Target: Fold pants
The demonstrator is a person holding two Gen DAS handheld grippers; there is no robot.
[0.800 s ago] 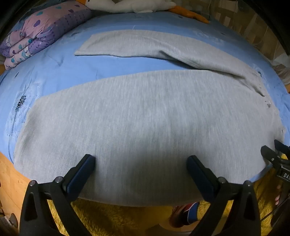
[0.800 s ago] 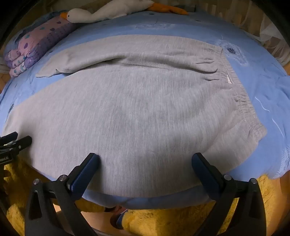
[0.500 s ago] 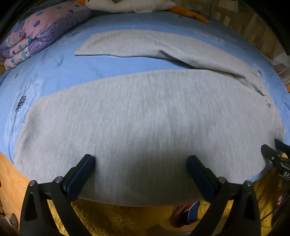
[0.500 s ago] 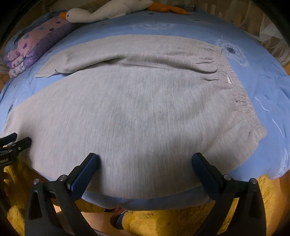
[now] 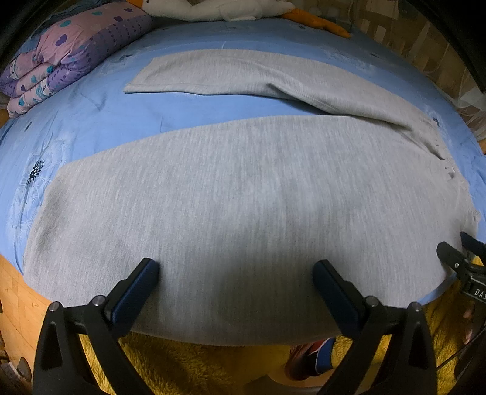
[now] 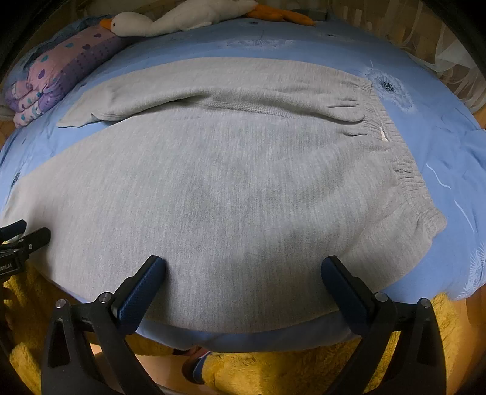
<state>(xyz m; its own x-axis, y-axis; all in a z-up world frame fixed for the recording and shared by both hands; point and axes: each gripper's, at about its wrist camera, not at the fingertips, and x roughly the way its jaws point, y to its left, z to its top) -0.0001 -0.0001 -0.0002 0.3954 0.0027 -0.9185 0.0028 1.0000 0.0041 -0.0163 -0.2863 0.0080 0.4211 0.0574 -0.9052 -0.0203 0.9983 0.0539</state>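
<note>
Grey sweatpants lie flat on the blue bedsheet, legs spread apart toward the left, elastic waistband at the right. My left gripper is open and empty, hovering over the near leg at the bed's front edge. My right gripper is open and empty over the seat part near the waistband. The right gripper also shows at the right edge of the left wrist view; the left gripper shows at the left edge of the right wrist view.
A folded purple-pink quilt lies at the far left corner. A white plush goose lies along the far edge. A yellow fluffy rug and wooden floor lie below the near bed edge. A foot in a slipper is below.
Both grippers have barely shifted over the near edge of the pants. The pants have not moved.
</note>
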